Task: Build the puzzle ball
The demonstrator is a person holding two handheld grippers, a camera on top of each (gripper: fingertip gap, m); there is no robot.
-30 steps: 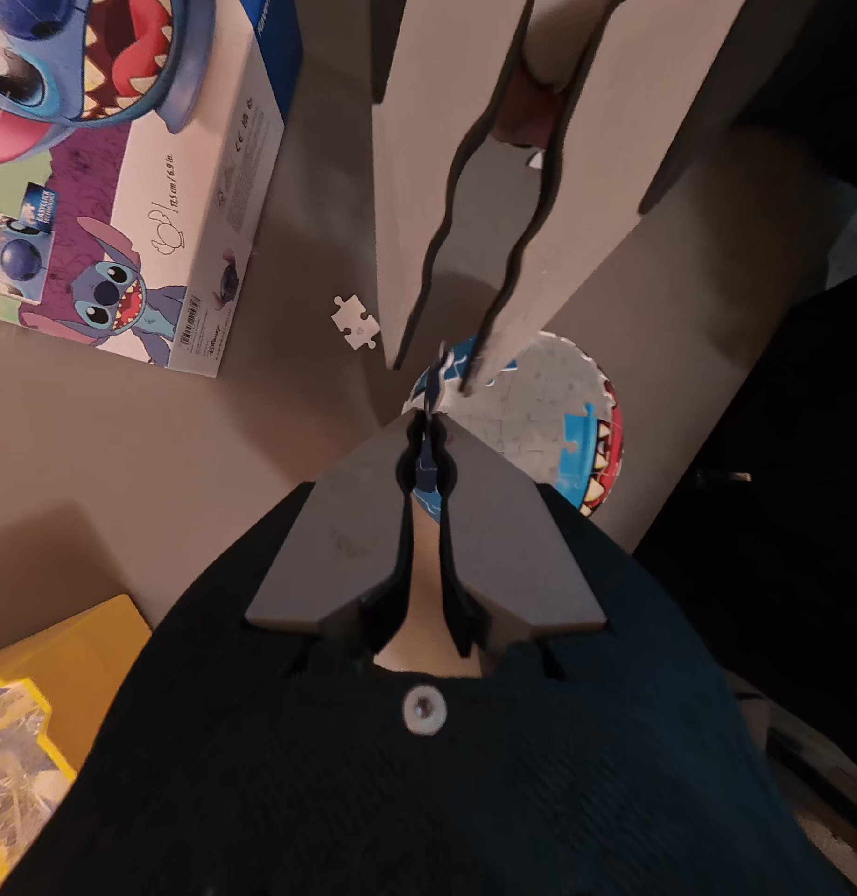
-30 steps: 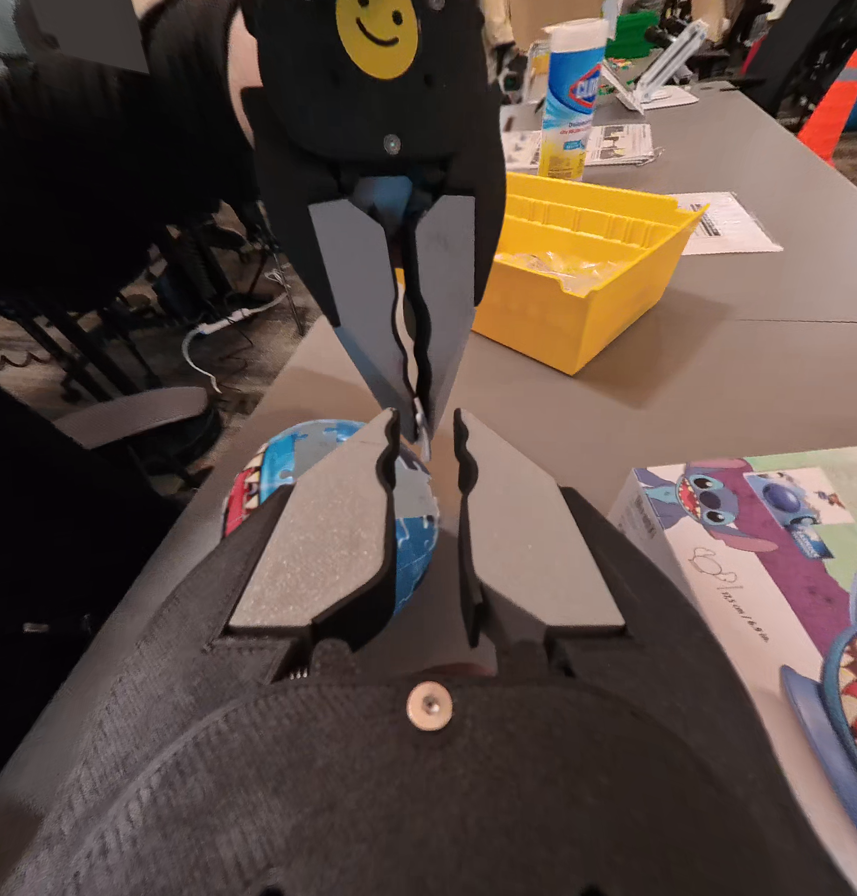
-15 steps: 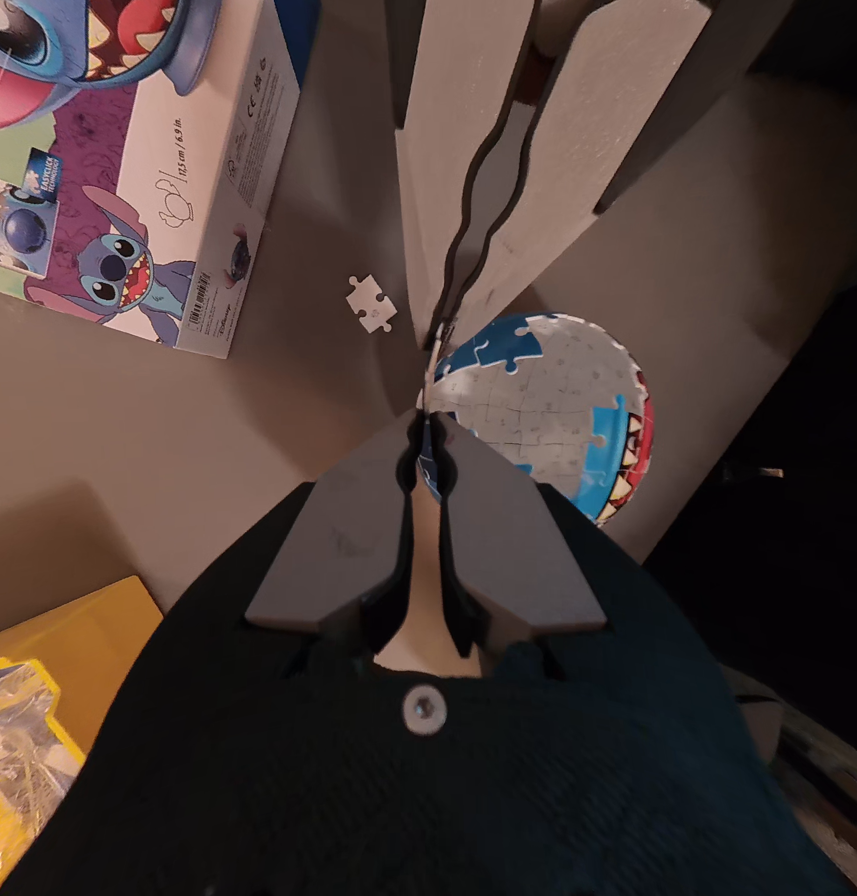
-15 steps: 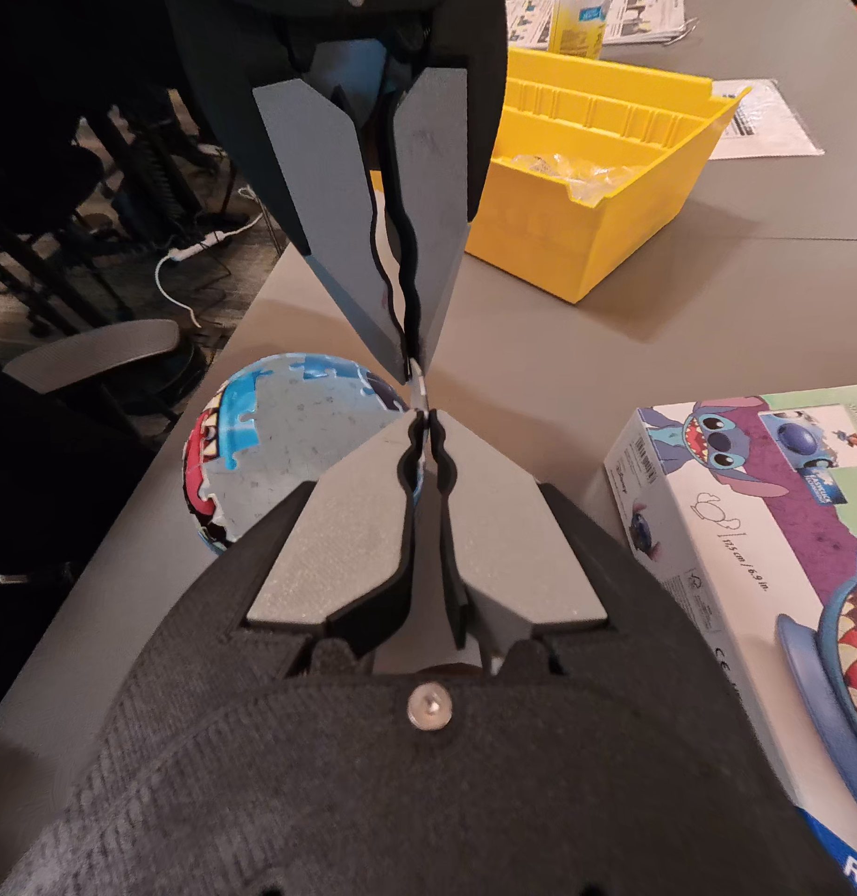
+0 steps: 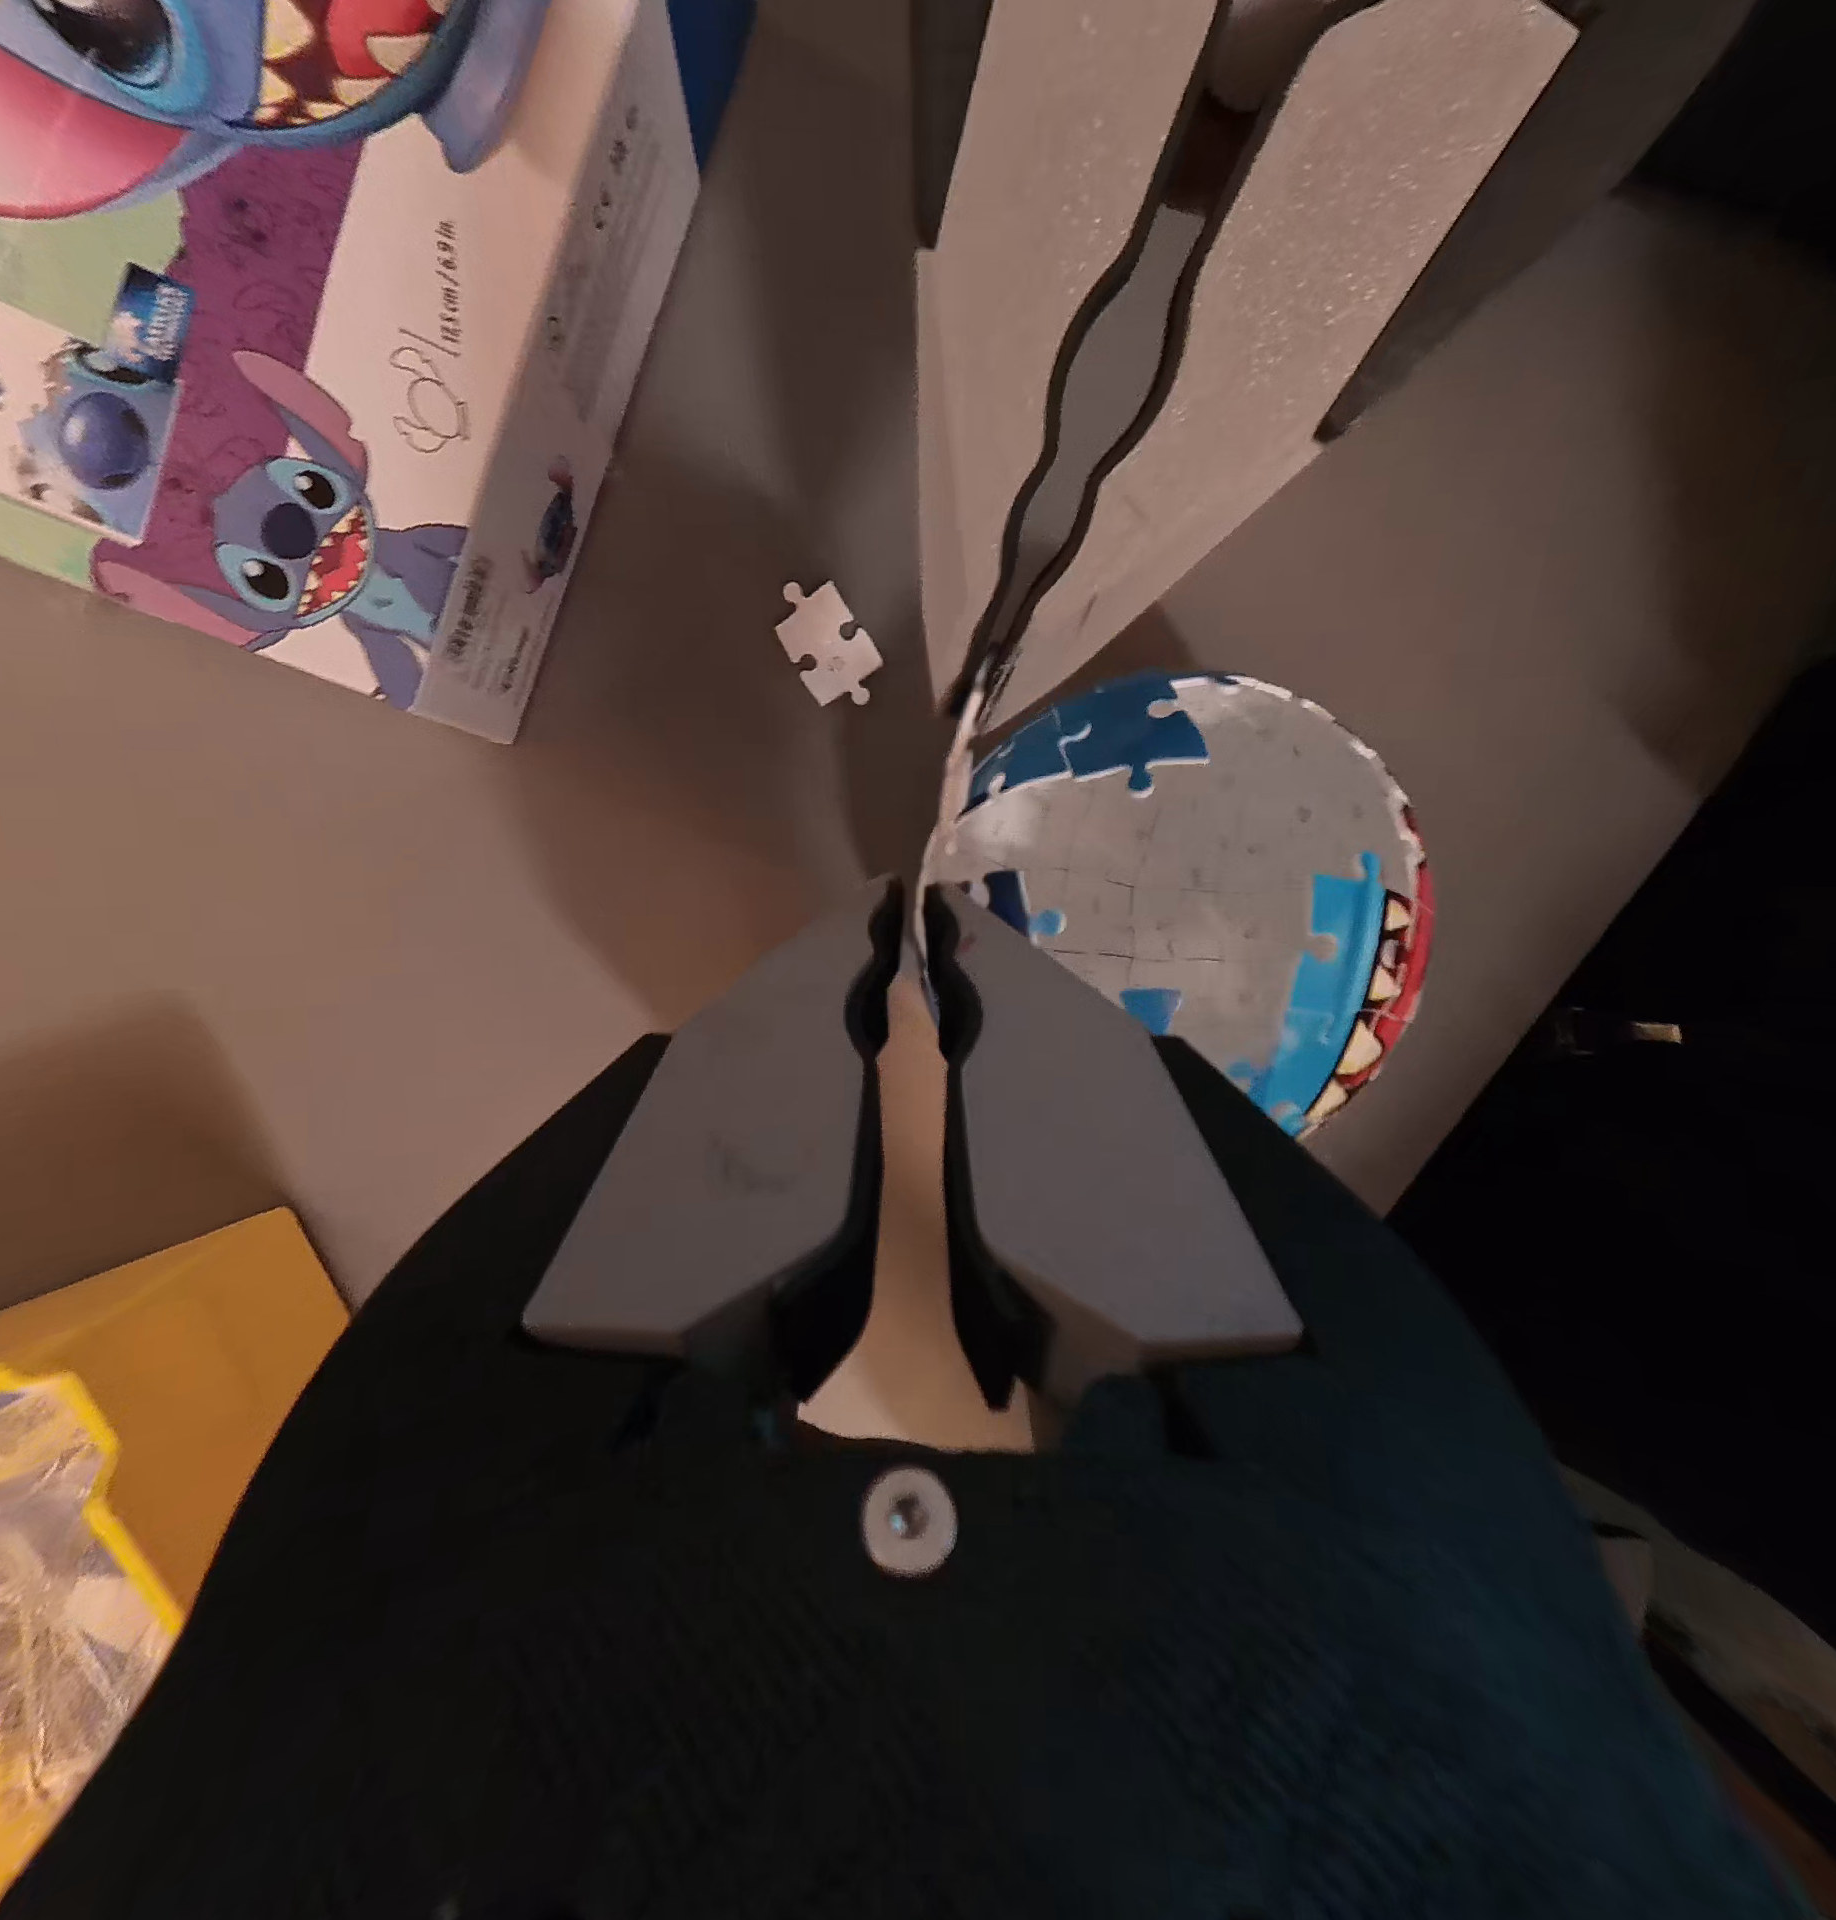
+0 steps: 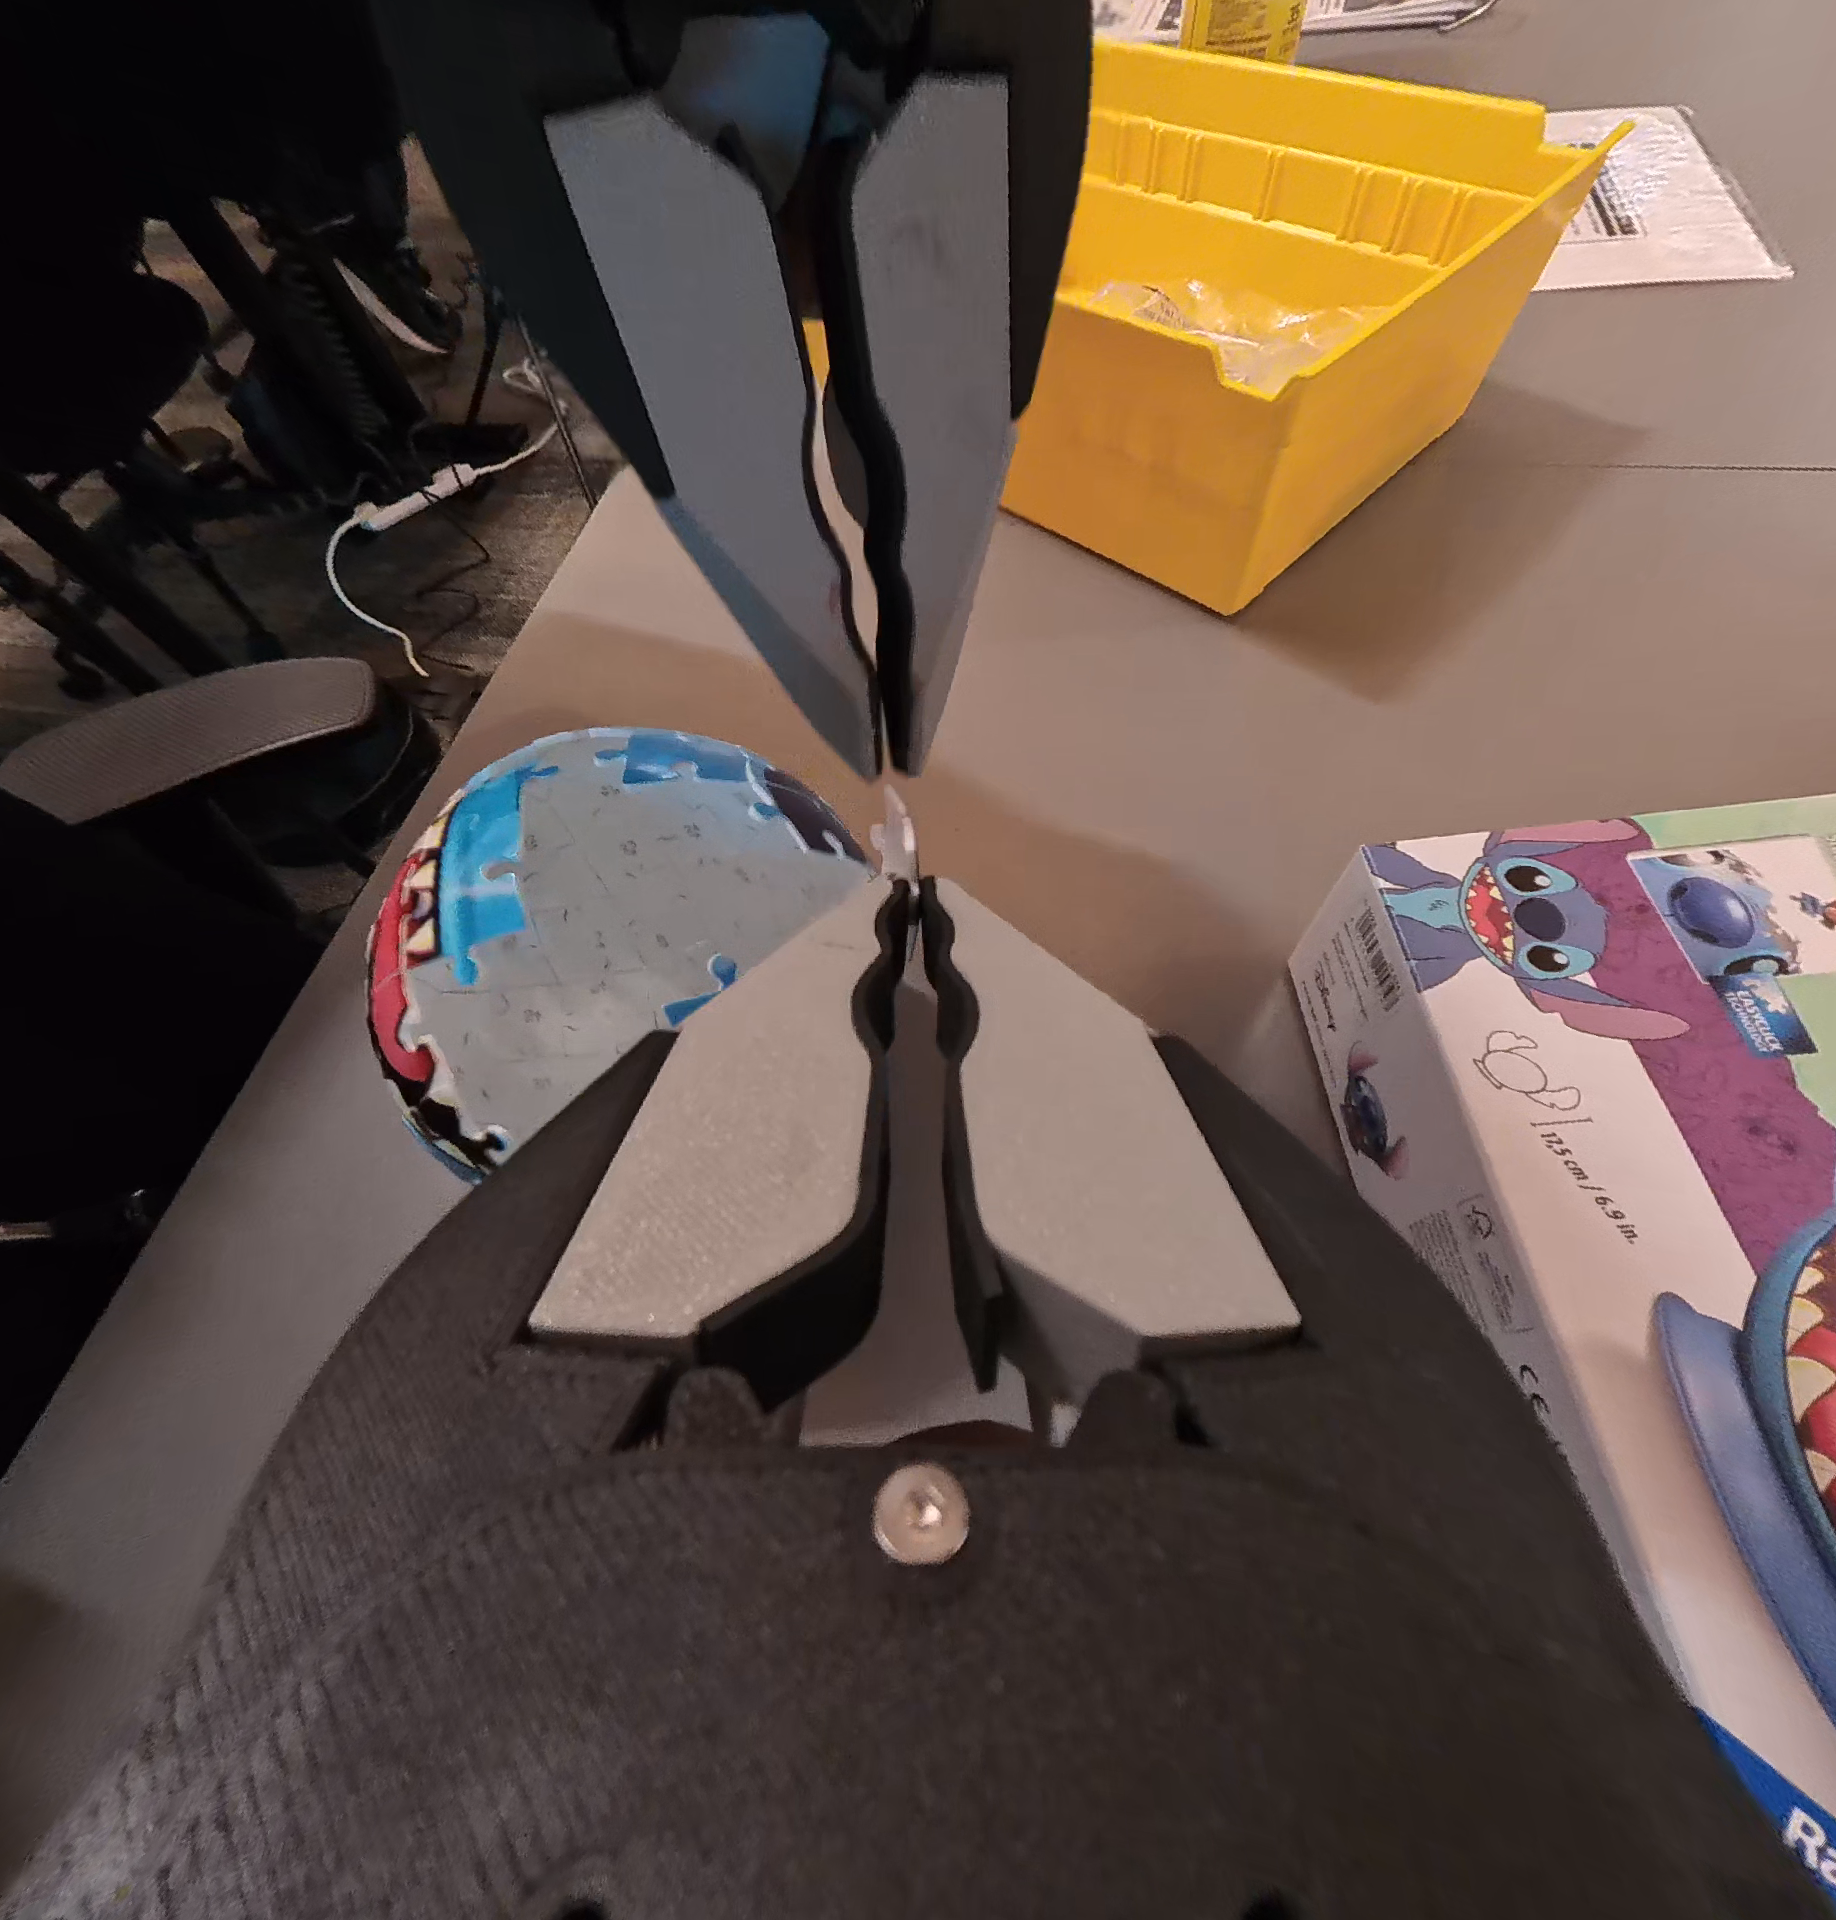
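Both grippers meet tip to tip over the grey table (image 6: 1257, 727), just beside the puzzle ball (image 6: 592, 935). The left gripper (image 5: 909, 902) is clenched on a thin puzzle piece (image 5: 958, 769), seen edge-on, and the right gripper (image 6: 906, 896) is pinched onto the other end of that same piece. The piece spans the small gap between the two sets of tips; whether it touches the ball is hard to tell. The ball sits near the table's edge, partly built, with grey undersides and blue and red printed patches showing. A loose white piece (image 5: 829, 644) lies flat between the ball and the picture box (image 5: 301, 343). Beyond the ball stands a yellow bin (image 6: 1298, 343) holding clear plastic bags.
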